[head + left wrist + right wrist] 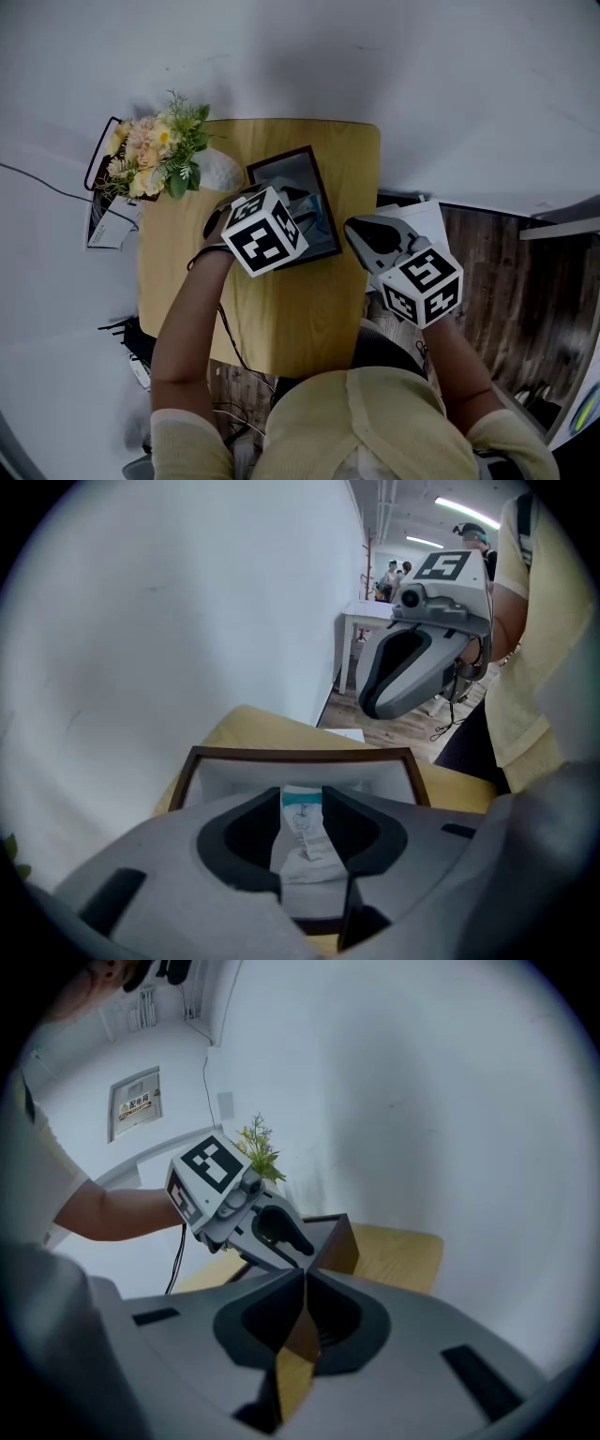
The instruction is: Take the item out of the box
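Left gripper (302,799) is spread open over the shallow dark-brown-rimmed box (300,753) on the yellow wooden table (291,319). The white teal-striped packet (302,841) lies inside it, showing through the gap. Right gripper (305,1279) is pressed together, empty, off right.

A yellow wooden table (281,319) stands against a white wall (422,75), with a bunch of pale flowers (159,155) at its far left corner, a white sheet of paper (427,220) just beside its right edge, and dark plank floor (497,281) beyond.
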`<action>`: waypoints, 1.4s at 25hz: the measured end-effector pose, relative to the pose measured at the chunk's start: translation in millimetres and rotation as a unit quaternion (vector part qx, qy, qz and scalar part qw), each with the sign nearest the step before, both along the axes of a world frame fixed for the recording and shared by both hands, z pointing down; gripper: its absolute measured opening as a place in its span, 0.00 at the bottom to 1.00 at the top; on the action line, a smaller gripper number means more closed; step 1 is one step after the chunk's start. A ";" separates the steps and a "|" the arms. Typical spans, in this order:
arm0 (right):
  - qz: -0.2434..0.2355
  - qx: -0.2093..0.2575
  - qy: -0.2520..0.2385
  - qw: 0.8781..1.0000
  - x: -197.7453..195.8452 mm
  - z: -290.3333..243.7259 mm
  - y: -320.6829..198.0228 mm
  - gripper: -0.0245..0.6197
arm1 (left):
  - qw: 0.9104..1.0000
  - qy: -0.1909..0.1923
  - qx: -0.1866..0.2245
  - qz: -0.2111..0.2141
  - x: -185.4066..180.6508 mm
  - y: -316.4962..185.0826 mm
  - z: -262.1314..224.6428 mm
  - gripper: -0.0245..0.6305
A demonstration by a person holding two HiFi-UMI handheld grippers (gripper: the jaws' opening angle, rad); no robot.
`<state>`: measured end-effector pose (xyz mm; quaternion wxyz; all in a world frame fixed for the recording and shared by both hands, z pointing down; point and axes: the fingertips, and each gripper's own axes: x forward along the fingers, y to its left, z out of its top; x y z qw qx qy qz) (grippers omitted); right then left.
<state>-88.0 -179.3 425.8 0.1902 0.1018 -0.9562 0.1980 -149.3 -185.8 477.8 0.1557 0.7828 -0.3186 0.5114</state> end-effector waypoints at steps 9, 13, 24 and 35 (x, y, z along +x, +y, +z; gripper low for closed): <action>-0.002 -0.009 -0.001 1.000 -1.1 9.3 -0.1 0.09 | 0.993 -0.050 -0.094 0.054 -2.0 9.6 21.8 0.26; -0.005 -0.013 0.002 1.000 -2.7 13.8 3.3 0.09 | 0.987 -0.066 -0.126 0.076 -0.1 10.8 25.9 0.31; -0.005 -0.018 -0.001 1.000 -2.3 17.6 2.5 0.09 | 0.966 -0.130 -0.190 0.115 -6.3 8.2 44.4 0.37; -0.008 -0.021 -0.001 1.000 -2.1 20.8 3.0 0.09 | 0.952 -0.127 -0.248 0.125 -5.8 16.8 67.1 0.44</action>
